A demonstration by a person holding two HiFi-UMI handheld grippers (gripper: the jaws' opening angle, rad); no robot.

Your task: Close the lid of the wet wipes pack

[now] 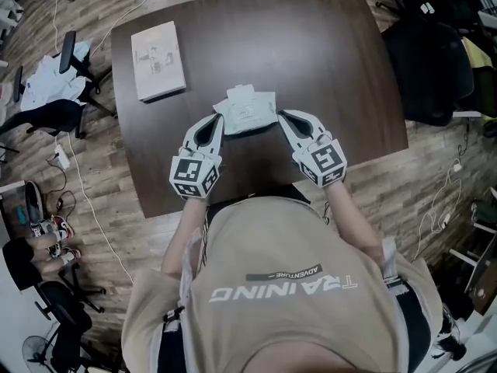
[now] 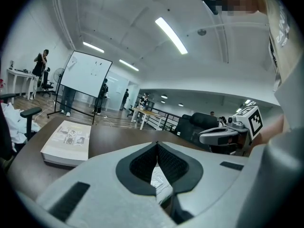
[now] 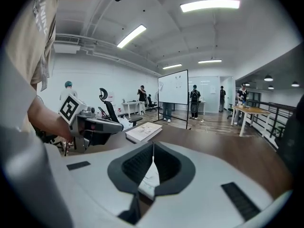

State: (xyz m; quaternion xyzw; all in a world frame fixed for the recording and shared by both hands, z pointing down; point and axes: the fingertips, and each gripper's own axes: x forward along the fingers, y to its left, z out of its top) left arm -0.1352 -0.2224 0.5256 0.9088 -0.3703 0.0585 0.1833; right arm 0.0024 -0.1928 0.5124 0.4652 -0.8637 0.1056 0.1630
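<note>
The pack (image 1: 247, 113) lies flat near the middle of the dark tabletop (image 1: 326, 53), straight in front of us. We hold it from both ends. The left hand-held gripper (image 1: 219, 120) reaches in from the near left, and its tips sit on the pack's left edge. The right hand-held gripper (image 1: 283, 116) comes in from the near right, and its tips are on the right edge. The two point slightly toward each other, so the pack lies between them.

In the left gripper view the jaws are drawn together. Their tips meet, and a strip of the printed white pack (image 2: 159, 182) is pinched in the narrow gap behind them. The right gripper view shows the same thing. Its jaws are closed on a thin white edge of the pack (image 3: 148, 179), which runs up between the pads to the tips.

A pale flap (image 1: 241, 93) juts past the pack's far edge. We cannot tell whether it is the lid or how far it stands open.

A book (image 1: 158, 61) lies on the far left corner of the tabletop, well apart from the pack and both hand-held grippers.
</note>
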